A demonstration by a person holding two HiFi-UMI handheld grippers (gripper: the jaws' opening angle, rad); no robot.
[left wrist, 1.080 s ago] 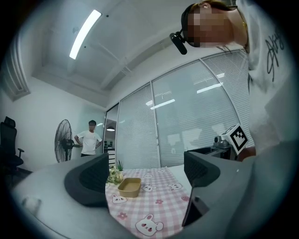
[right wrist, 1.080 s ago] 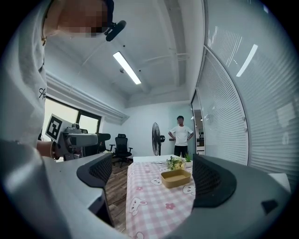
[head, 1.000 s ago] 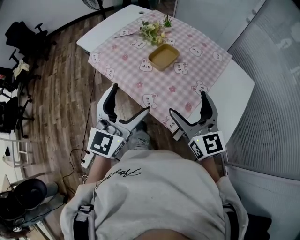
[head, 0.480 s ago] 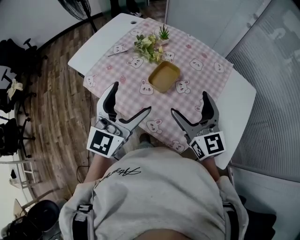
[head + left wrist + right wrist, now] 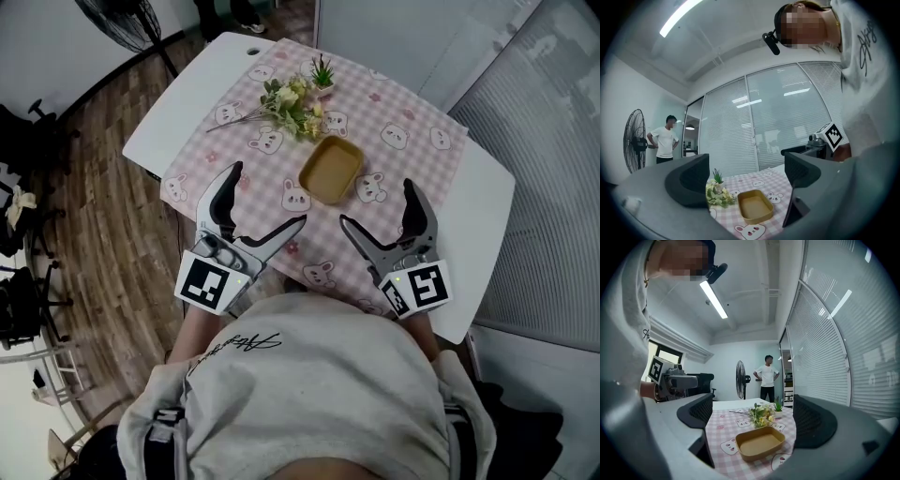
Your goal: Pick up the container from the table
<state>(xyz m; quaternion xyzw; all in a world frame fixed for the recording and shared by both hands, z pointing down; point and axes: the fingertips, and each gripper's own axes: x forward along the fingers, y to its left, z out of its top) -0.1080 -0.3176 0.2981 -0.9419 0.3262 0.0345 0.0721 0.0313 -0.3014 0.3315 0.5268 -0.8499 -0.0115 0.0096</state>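
**Fig. Approach phase, container not yet touched.** The container (image 5: 330, 170) sits on the pink checked cloth (image 5: 403, 117) near the middle of the desk (image 5: 183, 103). It lies just on the person's side of the bunch of flowers (image 5: 289, 97) and well in from every desk edge. A small potted plant (image 5: 322, 69) stands beyond the flowers, toward the far edge.

*Handling (est.):* The container is empty and shallow, so prob. very light. Its walls look thin and moderately stiff and may flex if squeezed hard. The surface looks smooth and matte, so some slip risk. It does not look fragile, but it could tip if lifted from one end.

*Best hold (est.):* Pinch one long wall at its midpoint, w/ one jaw inside and one outside under the rim. Alt.: span the short width across both long walls. The cloth beneath is loose-looking, so a straight lift avoids dragging it.

*Appearance:* A mustard-tan rounded rectangle w/ an open top, a raised rim, gently sloped walls and a flat bare floor. No lid is seen.

*Grippers:* The left gripper (image 5: 268, 197) and right gripper (image 5: 376, 203) are both spread wide w/ nothing between the jaws. Each gripper view frames the container in the gap ahead. Both hover above the near desk edge, either side of the container and clear of it.

*Background:* A standing fan (image 5: 131, 21) and a person in a white shirt (image 5: 767, 376), far off.
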